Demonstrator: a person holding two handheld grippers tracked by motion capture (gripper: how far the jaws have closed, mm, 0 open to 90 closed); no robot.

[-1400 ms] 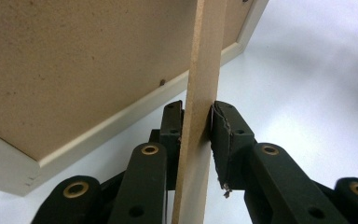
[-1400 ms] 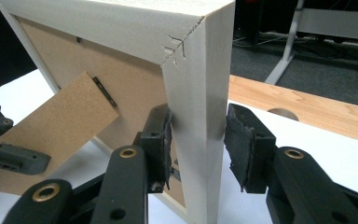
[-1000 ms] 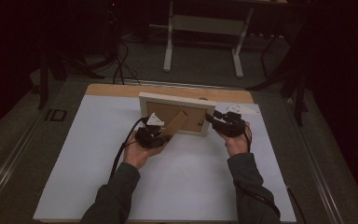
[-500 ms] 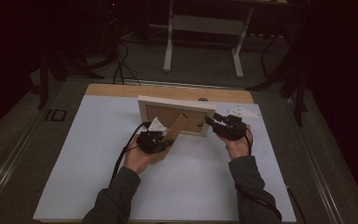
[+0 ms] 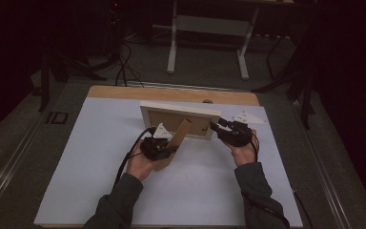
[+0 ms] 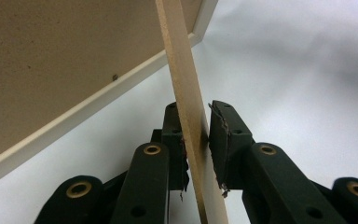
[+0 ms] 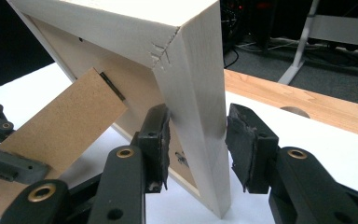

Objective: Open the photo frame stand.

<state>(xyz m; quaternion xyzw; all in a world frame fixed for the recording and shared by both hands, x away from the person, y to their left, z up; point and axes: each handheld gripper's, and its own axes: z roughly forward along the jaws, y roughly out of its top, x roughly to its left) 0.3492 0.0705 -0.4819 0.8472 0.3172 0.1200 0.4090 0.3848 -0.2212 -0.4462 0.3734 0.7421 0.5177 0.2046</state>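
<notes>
A pale wooden picture frame (image 5: 178, 112) stands on the white table (image 5: 100, 143) with its brown back toward me. Its fibreboard stand leg (image 5: 179, 136) slants out from the back. My left gripper (image 5: 167, 150) is shut on that leg; in the left gripper view the leg (image 6: 186, 93) runs between both pads (image 6: 219, 140), with the frame's back (image 6: 51, 56) beyond. My right gripper (image 5: 215, 126) is shut on the frame's right side. In the right gripper view the pads (image 7: 156, 140) press either side of the side rail (image 7: 196, 79), and the leg (image 7: 60, 135) shows at the left.
A bare wooden strip (image 5: 171, 94) with a small round hole (image 5: 207, 101) borders the table's far edge. Beyond it, on the dark floor, stand a grey metal table base (image 5: 207, 28) and loose cables (image 5: 121, 62). White tabletop stretches left and in front of the frame.
The stand leg has swung farther out from the frame's back, and the left gripper has come slightly nearer to me with it. The right gripper has stayed on the frame's side.
</notes>
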